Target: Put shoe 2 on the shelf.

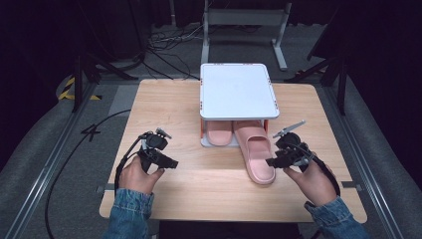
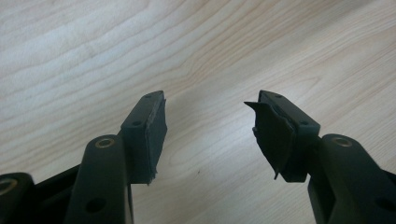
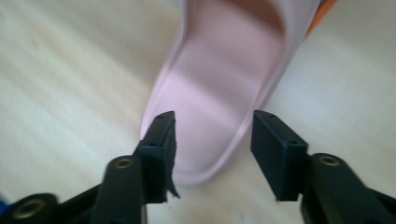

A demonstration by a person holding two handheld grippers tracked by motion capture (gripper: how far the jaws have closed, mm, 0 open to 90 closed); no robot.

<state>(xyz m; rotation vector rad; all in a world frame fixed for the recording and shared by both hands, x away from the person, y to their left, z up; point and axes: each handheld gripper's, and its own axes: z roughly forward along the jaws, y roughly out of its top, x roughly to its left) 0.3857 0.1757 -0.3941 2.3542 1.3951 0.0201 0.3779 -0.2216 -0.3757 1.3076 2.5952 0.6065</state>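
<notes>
Black right tongs [image 3: 212, 135] standing apart, heel of pink slipper [image 3: 224, 88] in the gap between them, pads not pressing on it. Left tongs [image 2: 208, 126] also apart, nothing between, bare wood of counter [image 2: 93, 46] beneath.

Same slipper [image 1: 257, 152] lying toe-first half under white shoe rack [image 1: 238, 89], heel sticking out toward near edge, just beside right tongs [image 1: 278, 154]. Second pink slipper [image 1: 219, 132] tucked fully under rack, to its left.

Likely soft foam: light, bendy, somewhat grippy, not fragile. Best hold judged at heel rim or side wall, pinched across; the strap would flex.

Rack legs and orange posts close on either side of the toe; little room there. Open counter in front and to both sides. Counter edge near the forearms.
</notes>
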